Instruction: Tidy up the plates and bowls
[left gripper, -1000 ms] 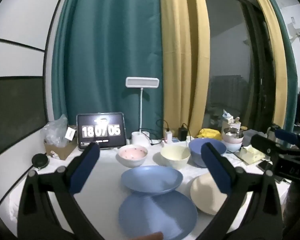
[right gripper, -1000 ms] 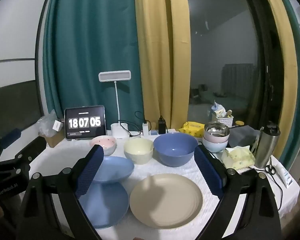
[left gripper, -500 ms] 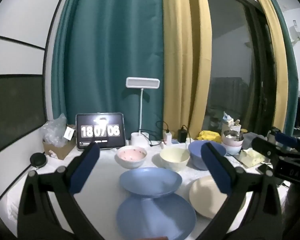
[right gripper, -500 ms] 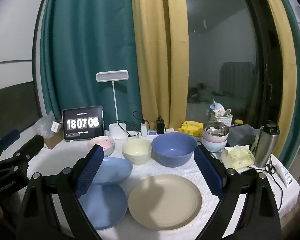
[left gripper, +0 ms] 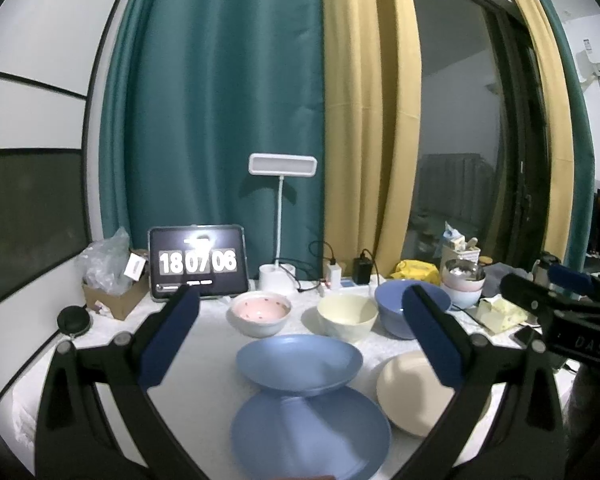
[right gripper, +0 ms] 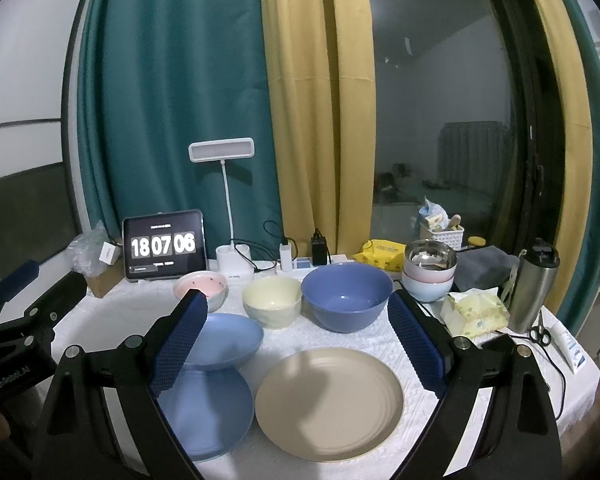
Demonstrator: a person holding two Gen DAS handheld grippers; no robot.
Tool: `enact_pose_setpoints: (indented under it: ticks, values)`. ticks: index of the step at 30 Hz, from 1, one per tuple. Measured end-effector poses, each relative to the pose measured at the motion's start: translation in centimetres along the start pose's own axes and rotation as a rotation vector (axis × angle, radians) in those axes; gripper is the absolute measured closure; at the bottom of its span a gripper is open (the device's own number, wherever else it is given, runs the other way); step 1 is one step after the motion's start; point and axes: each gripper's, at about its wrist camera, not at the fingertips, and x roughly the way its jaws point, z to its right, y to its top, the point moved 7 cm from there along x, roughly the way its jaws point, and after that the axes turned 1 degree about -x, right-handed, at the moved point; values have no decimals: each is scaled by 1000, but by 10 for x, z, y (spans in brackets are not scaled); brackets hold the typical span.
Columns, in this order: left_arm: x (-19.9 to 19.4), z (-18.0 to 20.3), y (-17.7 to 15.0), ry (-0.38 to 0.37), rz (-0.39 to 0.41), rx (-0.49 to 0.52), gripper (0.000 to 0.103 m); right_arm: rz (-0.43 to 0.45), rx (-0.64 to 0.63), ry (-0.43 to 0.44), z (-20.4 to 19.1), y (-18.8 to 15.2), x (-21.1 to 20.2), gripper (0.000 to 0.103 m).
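Note:
On the white table, a flat blue plate [right gripper: 210,416] lies at the front left with a deeper blue plate [right gripper: 228,340] behind it. A beige plate [right gripper: 328,404] lies at the front centre. Behind stand a pink bowl [right gripper: 200,286], a cream bowl [right gripper: 272,306] and a large blue bowl [right gripper: 346,300]. My right gripper [right gripper: 296,332] is open and empty above the plates. My left gripper [left gripper: 300,332] is open and empty, above the blue plates [left gripper: 300,362].
A tablet clock [right gripper: 164,246], a white desk lamp [right gripper: 222,152] and chargers stand at the back. Stacked small bowls [right gripper: 430,276], a tissue pack [right gripper: 476,314], a steel bottle [right gripper: 536,288] and scissors [right gripper: 540,332] fill the right side. A cardboard box [left gripper: 112,300] sits far left.
Both grippers have risen and drawn back slightly, so the dishes sit a little lower and farther in view. The clock went from 18:07:05 to 18:07:06. No dish has moved.

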Motion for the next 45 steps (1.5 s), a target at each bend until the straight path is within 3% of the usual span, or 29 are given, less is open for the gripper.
enact_pose_setpoints:
  ticks: [45]
  values:
    - [1, -7, -2, 9, 2, -22, 1, -8, -3, -2, -2, -3, 5, 9]
